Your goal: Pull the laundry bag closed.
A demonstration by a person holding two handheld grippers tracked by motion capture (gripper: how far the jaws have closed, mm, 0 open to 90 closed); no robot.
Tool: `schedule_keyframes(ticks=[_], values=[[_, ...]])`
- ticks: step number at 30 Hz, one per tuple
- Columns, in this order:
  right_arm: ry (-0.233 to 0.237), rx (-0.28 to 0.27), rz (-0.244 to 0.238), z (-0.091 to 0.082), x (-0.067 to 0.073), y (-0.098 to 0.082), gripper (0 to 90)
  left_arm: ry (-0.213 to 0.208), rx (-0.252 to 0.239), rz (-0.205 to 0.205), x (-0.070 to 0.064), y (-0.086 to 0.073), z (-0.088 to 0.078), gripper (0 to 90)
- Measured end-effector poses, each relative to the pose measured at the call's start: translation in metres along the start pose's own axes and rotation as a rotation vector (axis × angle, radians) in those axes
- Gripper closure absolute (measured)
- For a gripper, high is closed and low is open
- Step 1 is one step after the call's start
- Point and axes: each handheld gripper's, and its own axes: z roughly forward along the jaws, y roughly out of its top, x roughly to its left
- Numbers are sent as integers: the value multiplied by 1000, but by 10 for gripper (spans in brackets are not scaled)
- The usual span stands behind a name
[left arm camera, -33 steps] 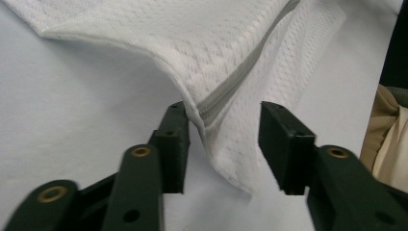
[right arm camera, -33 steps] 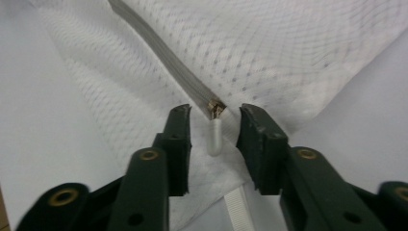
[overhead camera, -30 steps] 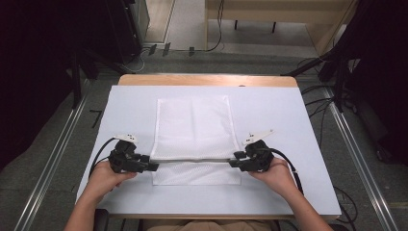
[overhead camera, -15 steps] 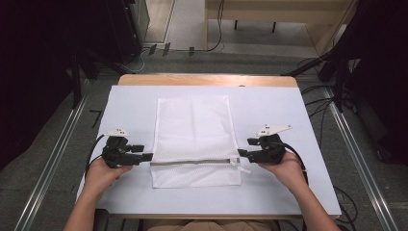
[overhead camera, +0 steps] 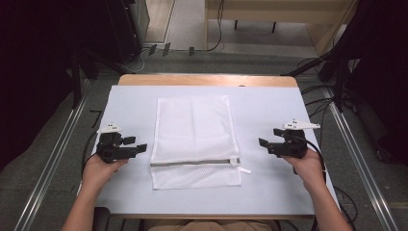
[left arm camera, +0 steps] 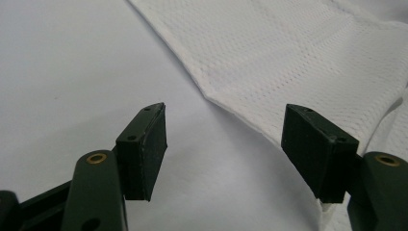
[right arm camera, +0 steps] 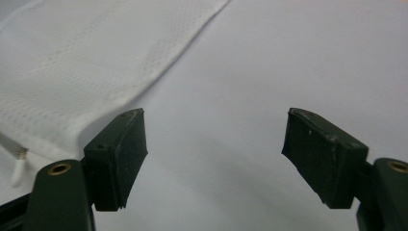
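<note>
A white mesh bag (overhead camera: pixel 195 139) is lying flat in the middle of the table (overhead camera: pixel 269 192), its zipper (overhead camera: pixel 192 162) running across near the front edge. The left gripper (overhead camera: pixel 142 147) is sitting just beside the bag's left edge, and the right gripper (overhead camera: pixel 262 143) is hovering near its right edge. Both have just been opening their jaws wide, gripping nothing.

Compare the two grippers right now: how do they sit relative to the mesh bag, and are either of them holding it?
The left gripper sits right beside the mesh bag, its jaw tips close to the bag's left edge; the right gripper sits well clear of the bag's right edge, with bare table cover between. In the left gripper view the bag's hem runs behind one pad; in the right gripper view the bag lies off to one side. Both have just been opening, with nothing between the jaws.
</note>
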Motion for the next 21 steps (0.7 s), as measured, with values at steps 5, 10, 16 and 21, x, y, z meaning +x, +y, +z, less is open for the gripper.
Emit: schedule_keyframes(ticks=[5,10,16,21], values=[[-16,28,15,7,-4,-4,209,38,10,-27,3,0,2,314],[-9,42,0,9,-1,-5,209,40,-4,-67,5,2,5,285],[-9,48,8,10,-2,-5,214,49,10,-61,4,1,7,290],[-7,52,10,10,-2,-5,222,48,36,-74,4,1,10,274]])
